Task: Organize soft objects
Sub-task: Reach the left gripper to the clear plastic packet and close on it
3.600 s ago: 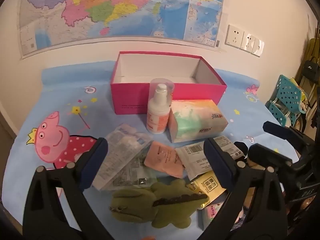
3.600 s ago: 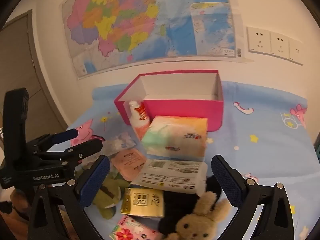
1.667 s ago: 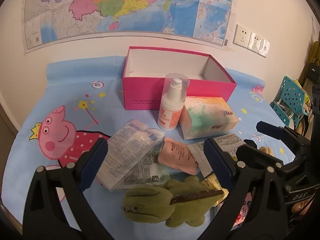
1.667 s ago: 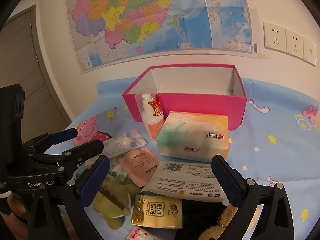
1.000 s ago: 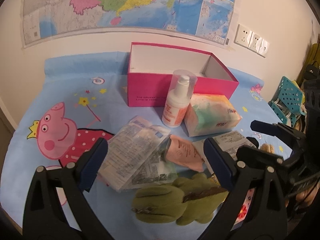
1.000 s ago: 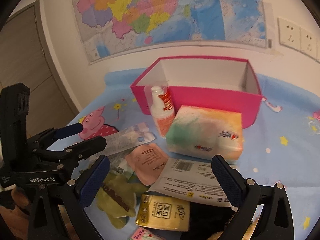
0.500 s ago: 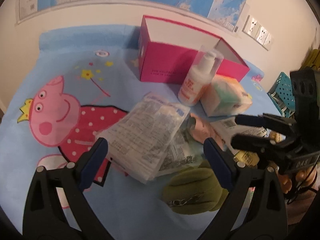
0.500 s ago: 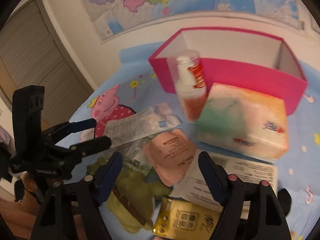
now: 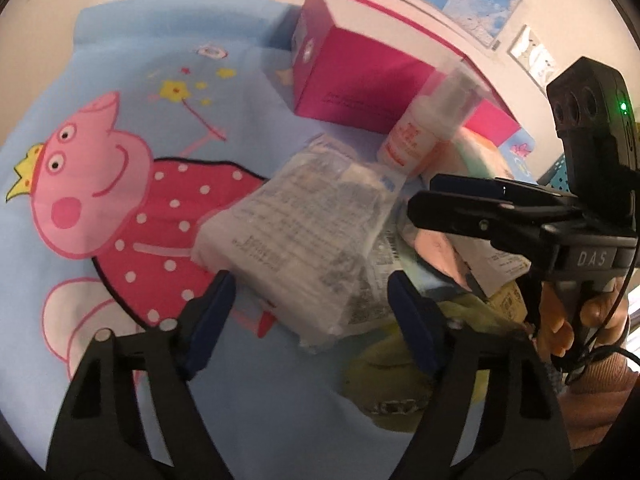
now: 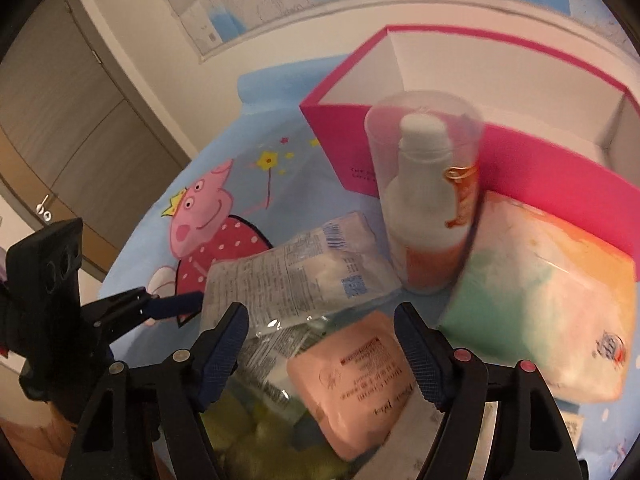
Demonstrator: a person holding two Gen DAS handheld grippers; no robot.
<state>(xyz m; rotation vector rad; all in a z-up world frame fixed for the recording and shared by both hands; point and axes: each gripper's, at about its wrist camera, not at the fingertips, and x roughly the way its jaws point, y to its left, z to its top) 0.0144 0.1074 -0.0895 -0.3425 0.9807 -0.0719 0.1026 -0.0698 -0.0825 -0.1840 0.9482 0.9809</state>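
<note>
My left gripper is open, its jaws either side of the near edge of a clear plastic packet of white pads. My right gripper is open, low over a pink sachet and the same clear packet. A green plush toy lies near, partly under the right gripper; it shows in the right wrist view. A pastel tissue pack lies right of a pump bottle. The open pink box stands behind.
A blue Peppa Pig cloth covers the table. A map hangs on the wall behind, with sockets to its right. Doors stand at the left. More packets lie under the right gripper.
Both grippers have dropped down and forward toward the pile. Both sets of jaws have narrowed. The left one now straddles the clear packet; the right one hangs over the pink sachet.
</note>
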